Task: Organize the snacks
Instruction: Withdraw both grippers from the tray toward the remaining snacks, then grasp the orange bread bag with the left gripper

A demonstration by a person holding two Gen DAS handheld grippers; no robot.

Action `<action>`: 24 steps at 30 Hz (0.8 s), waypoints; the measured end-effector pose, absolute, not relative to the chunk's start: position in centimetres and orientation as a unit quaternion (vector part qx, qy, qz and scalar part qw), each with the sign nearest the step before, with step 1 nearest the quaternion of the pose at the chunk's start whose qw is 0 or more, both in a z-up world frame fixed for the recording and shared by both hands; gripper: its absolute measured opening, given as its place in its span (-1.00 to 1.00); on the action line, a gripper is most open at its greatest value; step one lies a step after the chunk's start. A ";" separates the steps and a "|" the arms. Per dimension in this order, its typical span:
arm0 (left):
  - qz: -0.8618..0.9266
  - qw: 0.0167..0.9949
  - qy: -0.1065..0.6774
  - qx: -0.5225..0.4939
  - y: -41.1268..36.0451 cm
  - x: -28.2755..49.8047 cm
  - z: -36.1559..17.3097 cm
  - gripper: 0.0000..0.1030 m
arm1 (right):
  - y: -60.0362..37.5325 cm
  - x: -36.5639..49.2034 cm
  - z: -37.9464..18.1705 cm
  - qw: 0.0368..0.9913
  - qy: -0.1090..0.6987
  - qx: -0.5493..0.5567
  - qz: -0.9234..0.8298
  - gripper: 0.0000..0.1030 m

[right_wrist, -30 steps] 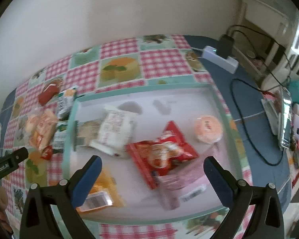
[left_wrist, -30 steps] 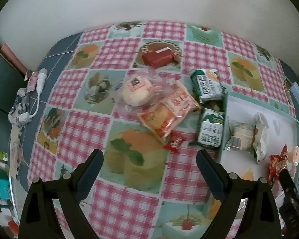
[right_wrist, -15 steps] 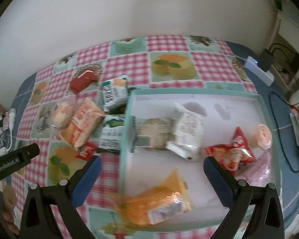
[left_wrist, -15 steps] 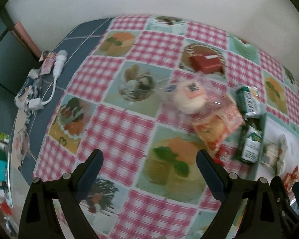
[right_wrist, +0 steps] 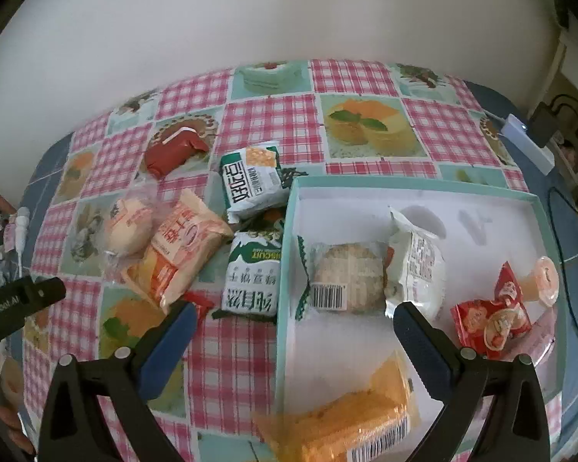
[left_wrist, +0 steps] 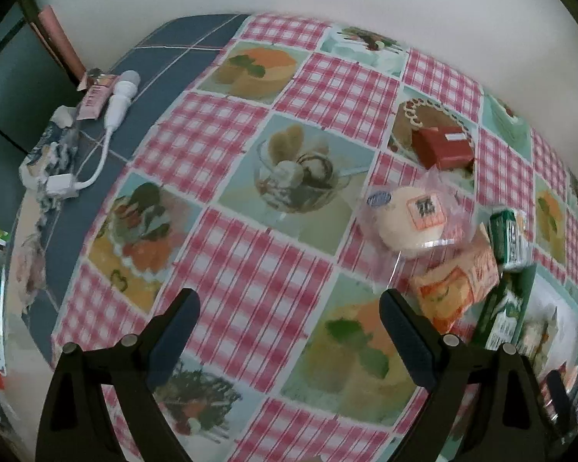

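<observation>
**Snacks split between checked cloth and teal tray, both claws spread and empty**

A round table wears a tablecloth (right_wrist: 273,115) of pink gingham squares and printed dessert pictures, laid over a dark blue grid-lined cover, with a plain pale wall behind. A shallow teal-rimmed tray (right_wrist: 287,231) with a white floor sits on the cloth.

The right gripper (right_wrist: 293,323) hangs above the tray's near-left edge, jaws wide apart, nothing between them. Its view looks down into the tray: a round cake in clear wrap (right_wrist: 345,277), a white packet (right_wrist: 418,265) touching it, a red pouch (right_wrist: 489,321), a small jelly cup (right_wrist: 545,279) and an orange packet (right_wrist: 350,419) at the near rim. Left of the tray lie two green biscuit packs (right_wrist: 252,183) (right_wrist: 252,273), an orange-and-pink bag (right_wrist: 181,246), a wrapped bun (right_wrist: 129,225) and a red box (right_wrist: 173,150). A white power strip (right_wrist: 528,146) lies at the table's far right edge.

The left gripper (left_wrist: 289,335) hovers over bare cloth, jaws likewise wide and empty. Its view alone shows the table's left edge: a white cable adapter (left_wrist: 113,115) and a pink sachet (left_wrist: 94,98) on the blue cover. There the bun (left_wrist: 412,223), red box (left_wrist: 443,148) and bag (left_wrist: 456,288) sit at far right, and the tray is only a sliver at the frame's edge.
</observation>
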State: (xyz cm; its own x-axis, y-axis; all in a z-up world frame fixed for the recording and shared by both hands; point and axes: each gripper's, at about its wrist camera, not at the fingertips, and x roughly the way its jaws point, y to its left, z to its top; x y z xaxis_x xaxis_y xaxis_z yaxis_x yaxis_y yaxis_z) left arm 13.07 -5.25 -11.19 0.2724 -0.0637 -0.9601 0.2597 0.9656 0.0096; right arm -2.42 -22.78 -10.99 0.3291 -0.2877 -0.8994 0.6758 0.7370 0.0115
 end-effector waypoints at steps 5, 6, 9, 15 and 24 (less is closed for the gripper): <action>-0.099 0.799 0.590 0.066 -6.2 15.3 -11.8 0.83 | -23.6 -1.7 -11.4 0.790 0.495 0.199 -0.301 1.00; -0.100 0.797 0.592 0.064 -6.2 15.5 -12.0 0.83 | -23.7 -1.6 -11.4 0.792 0.493 0.199 -0.301 1.00; -0.113 0.791 0.598 0.062 -6.8 15.7 -12.7 0.83 | -24.2 -1.0 -11.6 0.793 0.489 0.200 -0.303 1.00; -0.154 0.787 0.593 0.075 -9.1 15.1 -12.4 0.83 | -25.3 -0.4 -12.7 0.784 0.497 0.203 -0.312 1.00; -0.212 0.773 0.585 0.126 -14.0 12.5 -12.7 0.83 | -27.6 -1.7 -12.7 0.767 0.498 0.212 -0.345 1.00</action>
